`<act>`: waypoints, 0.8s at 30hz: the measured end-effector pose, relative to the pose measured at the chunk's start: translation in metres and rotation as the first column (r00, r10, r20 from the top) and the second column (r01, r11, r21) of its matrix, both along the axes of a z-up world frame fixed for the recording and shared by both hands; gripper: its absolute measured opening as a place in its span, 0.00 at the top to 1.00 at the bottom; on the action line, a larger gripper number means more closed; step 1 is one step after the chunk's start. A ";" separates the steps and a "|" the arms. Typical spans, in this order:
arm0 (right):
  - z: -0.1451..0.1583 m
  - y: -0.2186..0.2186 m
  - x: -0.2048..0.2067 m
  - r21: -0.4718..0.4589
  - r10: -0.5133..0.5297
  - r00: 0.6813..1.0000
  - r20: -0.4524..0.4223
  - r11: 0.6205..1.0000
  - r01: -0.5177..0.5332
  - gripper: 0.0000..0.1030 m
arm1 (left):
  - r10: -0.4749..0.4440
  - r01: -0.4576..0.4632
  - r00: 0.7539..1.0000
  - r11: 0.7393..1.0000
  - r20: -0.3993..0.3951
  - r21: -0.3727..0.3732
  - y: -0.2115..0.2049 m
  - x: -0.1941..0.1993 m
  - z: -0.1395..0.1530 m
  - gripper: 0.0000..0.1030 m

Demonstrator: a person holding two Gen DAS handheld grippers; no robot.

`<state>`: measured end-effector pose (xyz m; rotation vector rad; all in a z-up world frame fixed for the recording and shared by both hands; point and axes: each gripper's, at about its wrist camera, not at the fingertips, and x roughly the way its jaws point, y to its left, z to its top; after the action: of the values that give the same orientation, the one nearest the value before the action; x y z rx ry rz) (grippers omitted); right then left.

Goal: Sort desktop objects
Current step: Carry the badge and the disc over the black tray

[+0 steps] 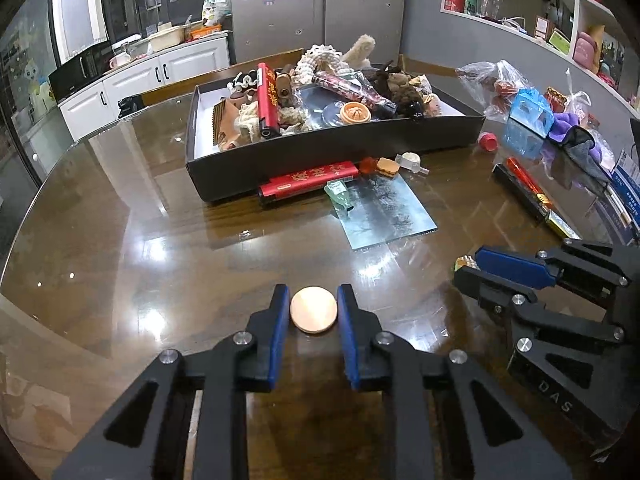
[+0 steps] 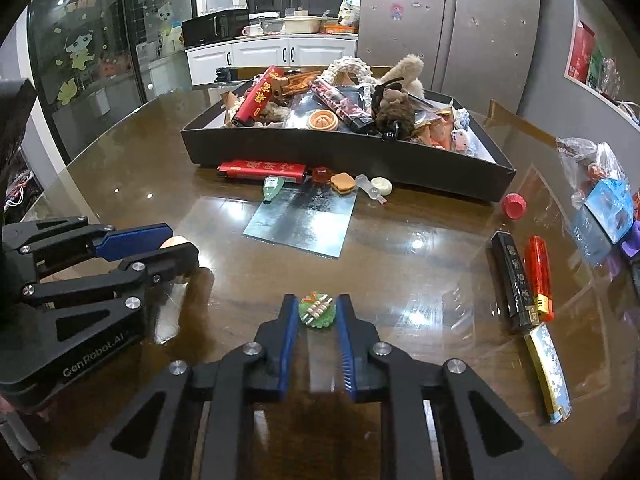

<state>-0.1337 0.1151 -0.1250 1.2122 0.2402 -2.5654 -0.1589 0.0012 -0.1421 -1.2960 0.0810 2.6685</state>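
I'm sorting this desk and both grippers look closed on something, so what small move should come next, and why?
Probably lift both straight up a little. The left gripper has its pads against the copper disc, and the right gripper pinches the green toy; both things sit on the table. A short lift would test each grip before carrying them toward the black box.

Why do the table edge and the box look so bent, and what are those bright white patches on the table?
Left wrist view: the fisheye lens bows the black box and the table rim; the patches are lamp glare on its glossy top. Right wrist view: same curving, with glare beside the red lighter and dark vignetted corners.
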 end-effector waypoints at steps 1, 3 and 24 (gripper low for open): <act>0.000 0.000 0.000 -0.001 0.001 1.000 0.001 1.000 -0.001 0.81 | 0.002 -0.002 1.000 1.000 0.000 0.002 -0.001 0.000 0.000 0.76; 0.000 0.000 0.000 -0.007 0.000 1.000 0.004 1.000 0.000 0.81 | 0.002 -0.002 1.000 1.000 0.001 0.006 -0.001 0.001 0.000 0.76; 0.022 0.005 -0.001 -0.020 -0.002 1.000 -0.019 1.000 0.001 0.81 | 0.037 -0.036 0.999 0.998 -0.018 0.043 -0.010 0.004 0.018 0.76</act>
<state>-0.1342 0.1197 -0.1032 1.1820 0.2166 -2.5753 -0.1553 -0.0093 -0.1238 -1.2714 0.0034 2.6980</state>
